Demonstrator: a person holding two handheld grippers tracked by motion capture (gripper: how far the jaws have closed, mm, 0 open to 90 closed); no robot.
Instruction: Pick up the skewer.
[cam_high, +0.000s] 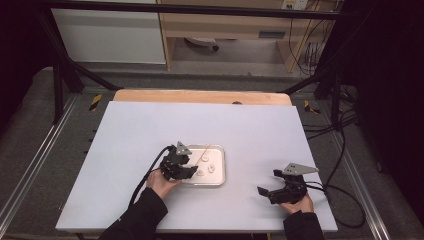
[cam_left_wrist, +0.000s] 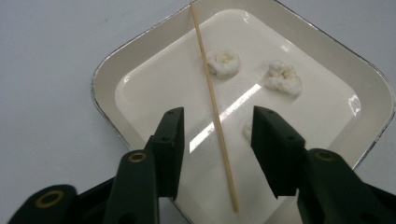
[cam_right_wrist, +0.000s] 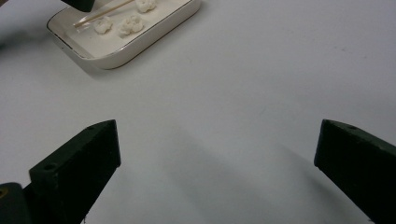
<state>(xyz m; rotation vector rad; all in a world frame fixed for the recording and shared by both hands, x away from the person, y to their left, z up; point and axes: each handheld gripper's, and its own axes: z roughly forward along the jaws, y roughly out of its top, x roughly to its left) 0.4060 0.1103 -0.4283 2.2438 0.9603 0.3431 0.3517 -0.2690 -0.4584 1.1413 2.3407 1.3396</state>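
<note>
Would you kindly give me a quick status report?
Left gripper open, astride skewer in tray. Right gripper open, idle. Three dough pieces nearby.

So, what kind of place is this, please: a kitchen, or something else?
Probably a lab or test bench, not a kitchen. The white table stands inside a black metal frame, loose cables trail over the floor, and a person works with a hand-held left gripper over a small tray.

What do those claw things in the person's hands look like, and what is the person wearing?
Both are black. The left gripper and right gripper each have two chunky jaws, a grey three-cornered plate on top, brass-ringed screw holes and a black trailing cable. The sleeves are dark.
</note>
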